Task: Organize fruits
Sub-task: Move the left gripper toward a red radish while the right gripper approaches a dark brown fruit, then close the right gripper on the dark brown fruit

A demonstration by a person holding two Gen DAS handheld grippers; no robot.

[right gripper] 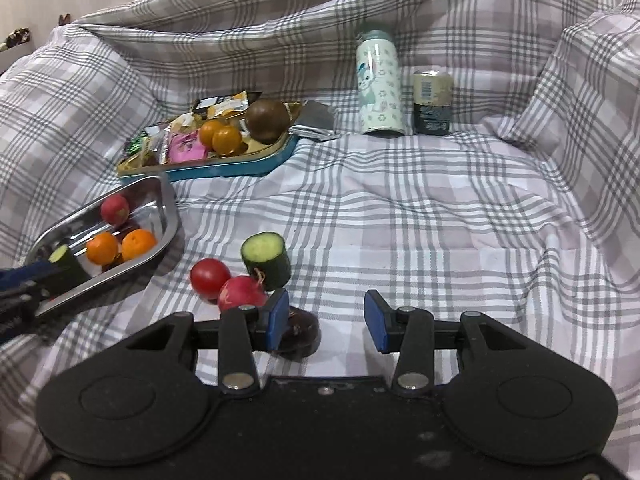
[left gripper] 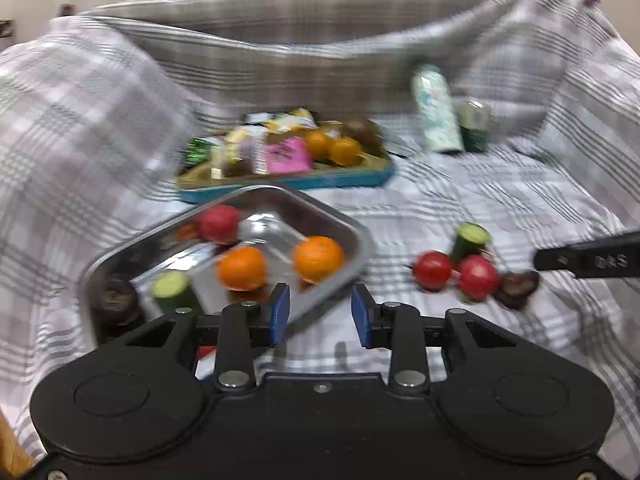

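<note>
Four pieces of produce lie loose on the checked cloth, all just beside the steel tray at its right: a red tomato, a pink radish touching it, a cucumber chunk standing on end just behind the radish, and a dark, wrinkled fruit nearest the camera. Inside the steel tray sit two oranges side by side, another pink radish toward the tray's far edge, a second cucumber chunk and a dark round fruit at its near left corner.

From the right wrist view, the right gripper has its blue pads parted with a clear gap; the dark wrinkled fruit lies against the inner face of its left pad, the other pad well apart from it, so nothing is gripped. The left gripper hovers over the steel tray's near right rim, its jaws partly apart and empty.

Behind the steel tray a blue-rimmed tray carries snack packets, two small oranges and a brown round fruit. Further right of that tray stand a patterned bottle and a can, touching each other.
</note>
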